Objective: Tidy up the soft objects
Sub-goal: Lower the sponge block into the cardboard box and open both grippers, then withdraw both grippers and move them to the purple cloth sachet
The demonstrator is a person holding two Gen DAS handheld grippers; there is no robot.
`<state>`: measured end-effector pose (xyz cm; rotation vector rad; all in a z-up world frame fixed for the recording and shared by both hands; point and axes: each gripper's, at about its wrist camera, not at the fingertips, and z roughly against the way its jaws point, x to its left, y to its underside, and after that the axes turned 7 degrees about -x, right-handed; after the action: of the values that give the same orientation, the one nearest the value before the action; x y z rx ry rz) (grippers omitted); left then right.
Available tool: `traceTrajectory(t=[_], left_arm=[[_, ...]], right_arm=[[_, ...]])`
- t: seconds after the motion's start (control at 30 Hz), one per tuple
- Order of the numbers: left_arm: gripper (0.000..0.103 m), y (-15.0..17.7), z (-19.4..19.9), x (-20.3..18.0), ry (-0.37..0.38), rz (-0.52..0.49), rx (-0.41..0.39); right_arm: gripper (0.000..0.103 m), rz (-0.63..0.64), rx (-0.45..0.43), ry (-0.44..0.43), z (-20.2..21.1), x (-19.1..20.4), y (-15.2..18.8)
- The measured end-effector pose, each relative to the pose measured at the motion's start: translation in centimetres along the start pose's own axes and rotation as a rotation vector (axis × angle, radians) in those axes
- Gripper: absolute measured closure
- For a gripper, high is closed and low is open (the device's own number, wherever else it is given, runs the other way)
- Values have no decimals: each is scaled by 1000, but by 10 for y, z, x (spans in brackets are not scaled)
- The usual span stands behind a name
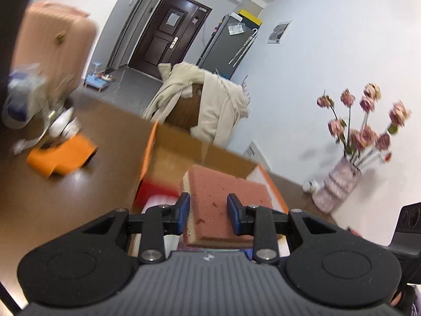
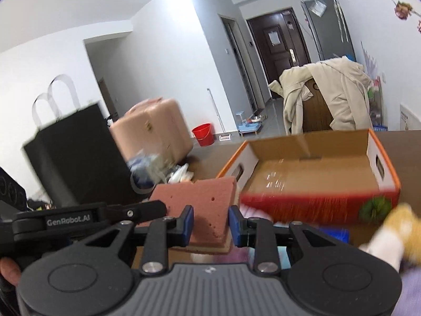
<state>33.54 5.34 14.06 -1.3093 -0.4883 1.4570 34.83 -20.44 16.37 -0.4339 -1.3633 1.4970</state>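
Pink sponges are sitting pinched in both tongs — left gripper [image 1: 208,210] squeezing one sponge [image 1: 223,205], right gripper [image 2: 211,222] squeezing another sponge [image 2: 202,205] — cardboard box [image 2: 315,173] lying at two o'clock.

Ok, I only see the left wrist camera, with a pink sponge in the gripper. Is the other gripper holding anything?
Observer: Yes, the right gripper is shut on a pink sponge as well.
Operator: Is there stuff inside the cardboard box?
Observer: No, the cardboard box is open and its floor looks bare.
Operator: Is anything red on the floor?
Observer: A red bucket stands on the floor, next to the pink suitcase.
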Motion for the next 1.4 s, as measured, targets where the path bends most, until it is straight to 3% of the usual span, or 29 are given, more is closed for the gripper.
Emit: traceTrajectory(t=[0.13, 0.27, 0.5, 0.67, 0.83, 1.0, 1.2, 1.4], left_arm=[[73, -45, -73, -5, -19, -5, 1], [74, -63, -151, 4, -72, -11, 45], [74, -65, -255, 29, -185, -52, 156], [73, -55, -295, 46, -260, -64, 214], [71, -51, -289, 34, -264, -162, 174], [67, -66, -253, 18, -245, -199, 126], [52, -83, -176, -8, -238, -238, 58], [28, -77, -77, -37, -238, -282, -18]], right_arm=[[75, -23, 26, 30, -55, -37, -52], [75, -57, 74, 79, -123, -75, -79], [75, -145, 201, 134, -235, -131, -77], [73, -175, 276, 176, -280, -150, -57], [76, -176, 305, 195, -292, -149, -41], [75, -143, 259, 184, -259, -137, -60], [64, -82, 150, 169, -165, -112, -98], [49, -36, 78, 114, -58, -86, -110]])
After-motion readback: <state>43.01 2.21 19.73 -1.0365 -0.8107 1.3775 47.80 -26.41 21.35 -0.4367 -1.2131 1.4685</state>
